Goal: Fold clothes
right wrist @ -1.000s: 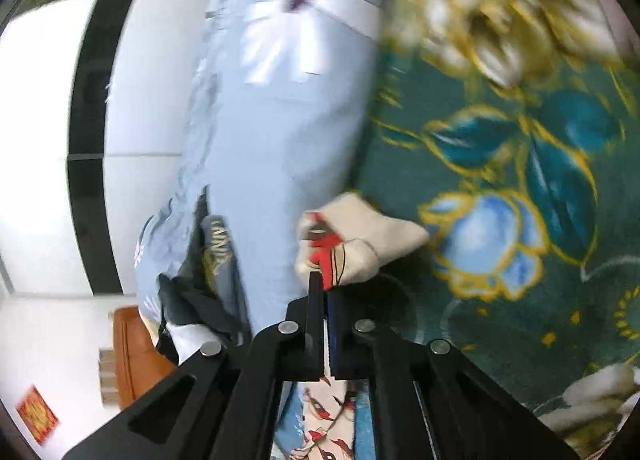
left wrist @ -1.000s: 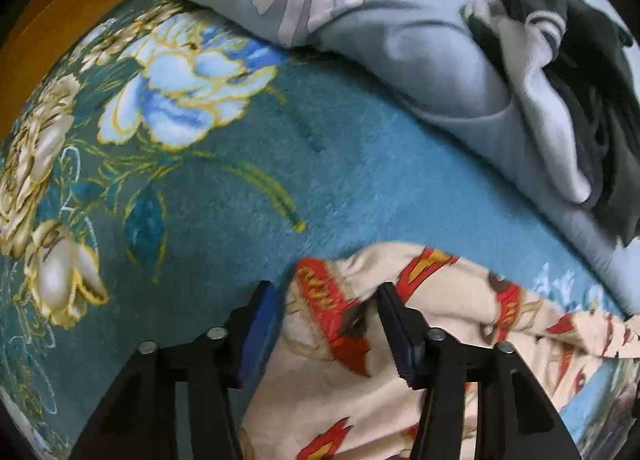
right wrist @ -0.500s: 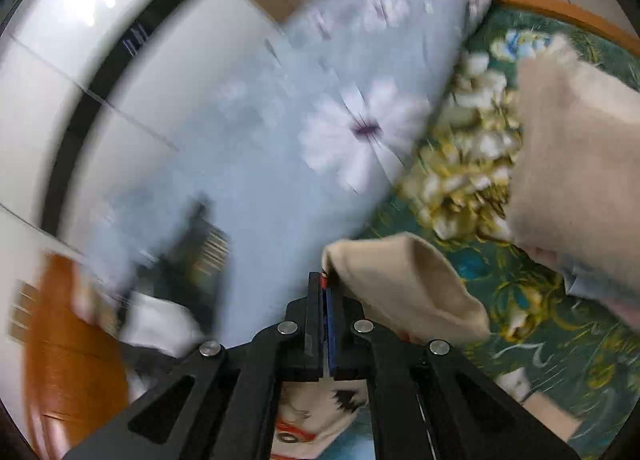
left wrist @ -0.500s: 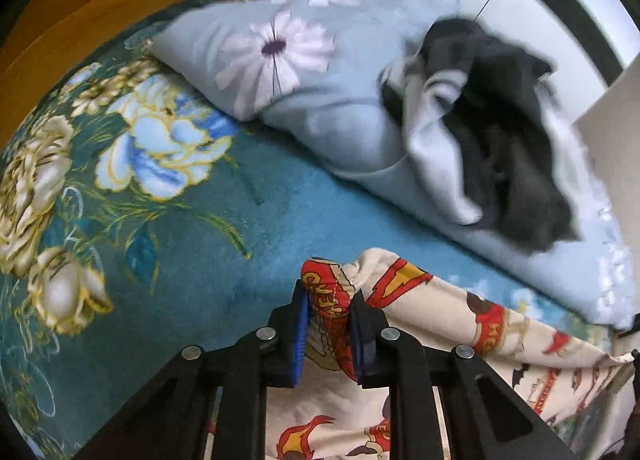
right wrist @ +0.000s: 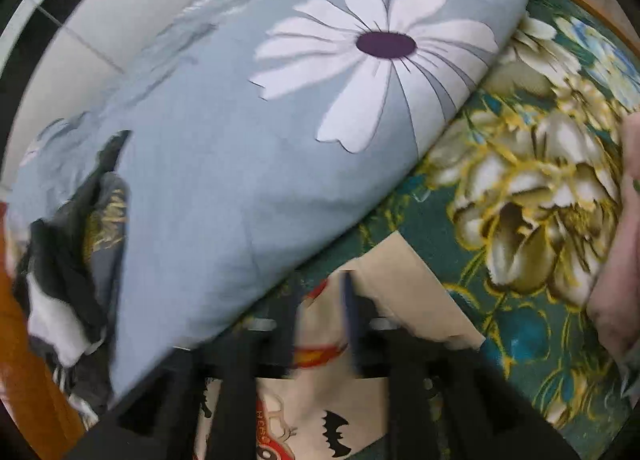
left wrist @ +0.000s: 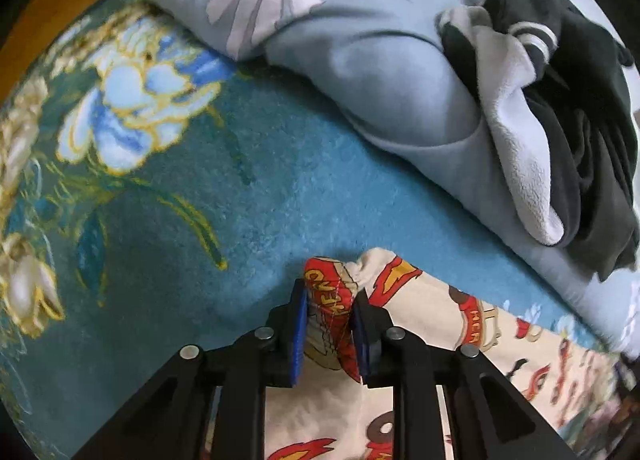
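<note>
Cream garment [left wrist: 432, 324], red-and-black cartoon print, rumpled on teal floral bedspread [left wrist: 248, 195]. Left gripper [left wrist: 329, 326] jaws pinch its bunched corner. Right gripper [right wrist: 320, 314] jaws just opened, spread above cloth.

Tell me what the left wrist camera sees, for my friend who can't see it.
The left gripper pinches a bunched corner of a cream cartoon-print shirt lying on a teal flowered blanket. Behind lie a pale blue daisy pillow and a dark garment.
</note>
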`<state>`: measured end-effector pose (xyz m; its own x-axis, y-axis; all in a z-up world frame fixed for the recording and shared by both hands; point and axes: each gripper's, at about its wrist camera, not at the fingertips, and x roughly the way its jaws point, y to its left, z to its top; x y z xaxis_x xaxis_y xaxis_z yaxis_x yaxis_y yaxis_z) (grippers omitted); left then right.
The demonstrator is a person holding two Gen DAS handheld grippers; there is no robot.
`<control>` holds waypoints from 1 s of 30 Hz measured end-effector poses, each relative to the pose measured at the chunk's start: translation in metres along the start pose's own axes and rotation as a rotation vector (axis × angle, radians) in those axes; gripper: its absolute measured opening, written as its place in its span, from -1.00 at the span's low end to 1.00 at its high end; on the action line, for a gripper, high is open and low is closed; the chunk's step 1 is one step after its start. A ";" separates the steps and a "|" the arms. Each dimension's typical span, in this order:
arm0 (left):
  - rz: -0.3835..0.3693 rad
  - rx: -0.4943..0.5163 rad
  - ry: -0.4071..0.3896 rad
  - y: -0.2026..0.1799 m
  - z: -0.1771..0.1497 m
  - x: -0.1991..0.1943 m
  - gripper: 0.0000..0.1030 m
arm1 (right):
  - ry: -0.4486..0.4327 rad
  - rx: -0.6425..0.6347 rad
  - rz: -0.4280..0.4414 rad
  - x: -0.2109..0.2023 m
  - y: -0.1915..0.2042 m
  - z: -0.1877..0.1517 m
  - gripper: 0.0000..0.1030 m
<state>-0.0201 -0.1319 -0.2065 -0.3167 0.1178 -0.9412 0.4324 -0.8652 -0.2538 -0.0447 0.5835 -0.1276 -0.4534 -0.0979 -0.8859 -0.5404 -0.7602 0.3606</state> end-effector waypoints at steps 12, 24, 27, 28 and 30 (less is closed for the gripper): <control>-0.059 -0.097 0.017 0.076 -0.085 -0.080 -0.05 | -0.004 0.067 -0.087 -0.122 -0.109 -0.169 -0.23; -0.131 -0.282 0.044 0.159 -0.172 -0.084 -0.05 | 0.003 0.530 -0.051 -0.160 -0.241 -0.297 -0.23; -0.157 -0.284 0.037 0.152 -0.169 -0.083 -0.09 | -0.025 0.601 0.006 -0.155 -0.245 -0.301 -0.17; -0.159 -0.282 0.038 0.150 -0.168 -0.082 -0.09 | -0.033 0.622 0.027 -0.154 -0.245 -0.301 -0.18; -0.159 -0.289 0.037 0.148 -0.162 -0.083 -0.10 | -0.035 0.615 0.059 -0.151 -0.236 -0.301 -0.17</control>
<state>0.2072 -0.1906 -0.2025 -0.3707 0.2624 -0.8909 0.6036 -0.6610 -0.4458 0.3642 0.5843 -0.1668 -0.5122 -0.0990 -0.8532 -0.8189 -0.2432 0.5198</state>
